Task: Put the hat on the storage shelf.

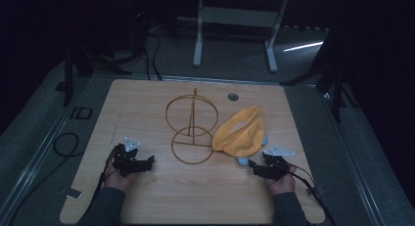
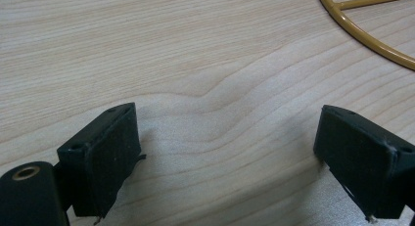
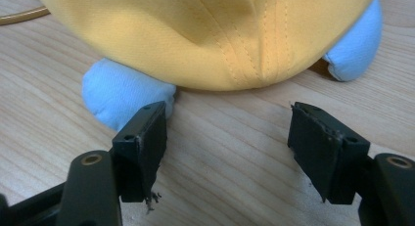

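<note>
**Both grippers wide open beside a yellow cap and a wire stand**

Fingers of the left gripper stand wide apart with nothing between them; in the left gripper view bare light wood grain shows in the gap. Those of the right gripper are spread wide too and grip nothing, their black pads hovering just above the wooden table.

In the high view a person's hands come in from the bottom edge, each holding one gripper low over the near part of the table, the left one at the left, the right one at the right, well apart from each other. Grey sleeves cover the forearms.

A yellow cap lies on the table right of centre, just ahead of the right gripper. In the right gripper view its stitched yellow cloth rises close in front of the jaws, and a pale blue padded part pokes out from under it on both sides, the nearer bit just beside the left-hand pad.

A gold wire stand sits mid-table, touching or nearly touching the cap's left edge: one ring lies flat on the wood, another ring stands upright behind it on a thin post. The curve of the flat ring crosses the top right corner of the left gripper view, well clear of the jaws.

A small round grommet hole marks the far side of the table.
</note>
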`<state>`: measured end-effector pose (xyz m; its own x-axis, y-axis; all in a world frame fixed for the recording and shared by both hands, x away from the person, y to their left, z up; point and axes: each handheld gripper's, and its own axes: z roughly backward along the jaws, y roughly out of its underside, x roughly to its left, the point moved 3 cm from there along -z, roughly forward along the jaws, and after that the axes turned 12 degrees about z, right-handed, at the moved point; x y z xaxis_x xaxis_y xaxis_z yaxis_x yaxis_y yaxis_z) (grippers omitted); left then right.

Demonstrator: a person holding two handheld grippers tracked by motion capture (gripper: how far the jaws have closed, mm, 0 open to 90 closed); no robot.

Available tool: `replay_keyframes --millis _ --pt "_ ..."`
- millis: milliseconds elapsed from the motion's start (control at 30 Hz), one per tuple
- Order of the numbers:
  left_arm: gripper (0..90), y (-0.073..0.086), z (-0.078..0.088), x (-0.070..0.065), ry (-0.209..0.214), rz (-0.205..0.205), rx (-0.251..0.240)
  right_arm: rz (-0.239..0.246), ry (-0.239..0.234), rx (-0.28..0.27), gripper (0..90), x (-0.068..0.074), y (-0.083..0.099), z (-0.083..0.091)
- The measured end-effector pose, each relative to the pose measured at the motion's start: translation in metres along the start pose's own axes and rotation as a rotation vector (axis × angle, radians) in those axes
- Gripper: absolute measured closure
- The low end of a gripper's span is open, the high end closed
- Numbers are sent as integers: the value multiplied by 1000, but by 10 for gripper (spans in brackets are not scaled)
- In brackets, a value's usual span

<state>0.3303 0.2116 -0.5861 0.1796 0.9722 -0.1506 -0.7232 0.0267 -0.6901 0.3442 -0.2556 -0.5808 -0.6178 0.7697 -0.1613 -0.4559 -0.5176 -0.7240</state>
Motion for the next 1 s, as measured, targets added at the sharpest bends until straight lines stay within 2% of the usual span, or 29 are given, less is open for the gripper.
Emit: replay_keyframes --millis 1000 --pt "101 0 0 0 -3 2 -1 -1 0 -3 325 1 0 1"
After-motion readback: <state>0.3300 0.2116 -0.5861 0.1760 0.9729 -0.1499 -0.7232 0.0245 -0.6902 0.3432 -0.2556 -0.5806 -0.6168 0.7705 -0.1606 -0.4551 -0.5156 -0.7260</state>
